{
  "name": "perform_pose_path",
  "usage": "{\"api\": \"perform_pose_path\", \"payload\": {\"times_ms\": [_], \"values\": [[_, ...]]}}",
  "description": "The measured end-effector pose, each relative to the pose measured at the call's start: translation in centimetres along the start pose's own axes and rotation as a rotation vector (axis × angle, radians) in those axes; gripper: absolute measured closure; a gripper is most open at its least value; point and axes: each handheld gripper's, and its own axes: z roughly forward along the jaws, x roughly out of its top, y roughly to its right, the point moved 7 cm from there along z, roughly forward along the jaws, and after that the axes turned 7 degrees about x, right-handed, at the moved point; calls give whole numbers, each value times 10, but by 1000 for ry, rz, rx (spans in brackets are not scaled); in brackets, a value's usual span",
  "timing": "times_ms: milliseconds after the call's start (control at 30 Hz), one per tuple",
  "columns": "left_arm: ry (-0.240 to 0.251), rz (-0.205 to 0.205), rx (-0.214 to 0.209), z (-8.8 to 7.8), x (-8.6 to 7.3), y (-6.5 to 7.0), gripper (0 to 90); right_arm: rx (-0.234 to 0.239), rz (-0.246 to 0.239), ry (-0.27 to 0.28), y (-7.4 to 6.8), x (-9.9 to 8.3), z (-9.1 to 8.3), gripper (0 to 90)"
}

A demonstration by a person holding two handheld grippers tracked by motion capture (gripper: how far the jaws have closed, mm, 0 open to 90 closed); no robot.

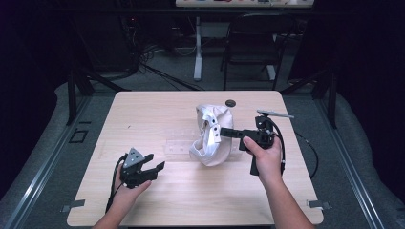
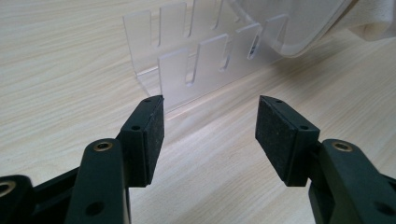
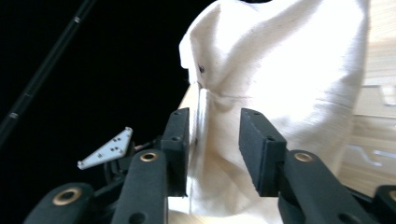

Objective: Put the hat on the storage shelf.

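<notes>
On the pale wood-grain table [image 1: 157, 200] we see a cream cloth cap [image 1: 213, 136], soft and creased, propped on edge against a clear acrylic slotted rack [image 1: 179, 144] near the table's middle. We note the right gripper [image 1: 218, 132] level at the cap's side; in the right gripper view its jaws stand parted, the flat black pads [image 3: 258, 149] on either side of a fold of cloth [image 3: 205, 140] without pressing it. Whether the left pad touches the fold we cannot tell. We find the left gripper [image 1: 155, 164] near the table's front left, well apart from the cap, its jaws wide and bare, facing the rack's rectangular tabs [image 2: 205, 60].
</notes>
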Motion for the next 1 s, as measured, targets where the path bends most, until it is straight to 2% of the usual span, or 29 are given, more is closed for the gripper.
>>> {"api": "perform_pose_path", "payload": {"times_ms": [100,267,400,533,767,1000], "values": [[-12,0,5,2,-2,-1,424,-38,-33,16,-1,-2,-4,603],[-16,-14,11,3,-3,-3,418,-60,-66,30,0,-6,-13,550],[-19,-9,15,4,-4,-3,418,-84,-92,40,3,-11,-20,527],[-34,-19,11,5,-6,-4,407,-141,-153,61,10,-17,-28,496],[-39,-21,13,7,-8,-5,408,-174,-172,78,24,-31,-38,480],[-40,-18,10,8,-8,-3,408,-199,-170,88,41,-49,-46,481]]}}
